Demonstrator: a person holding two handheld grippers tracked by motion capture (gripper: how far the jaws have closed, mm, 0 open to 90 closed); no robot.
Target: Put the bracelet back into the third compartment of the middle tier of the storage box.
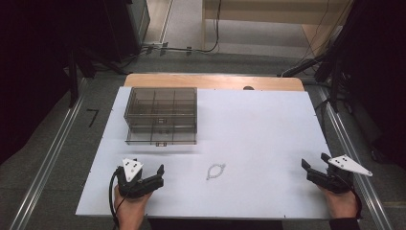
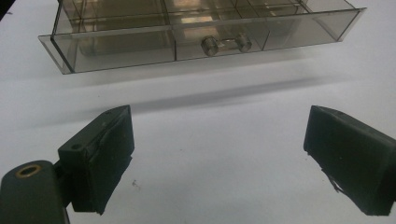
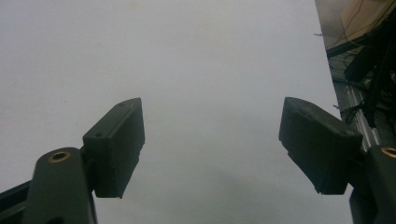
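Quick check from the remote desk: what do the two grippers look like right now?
Both the left gripper and the right gripper are black, with blocky dark fingers, each topped by a pale three-cornered plate. A black cable trails from the left one. A dark sleeve shows at the right wrist.
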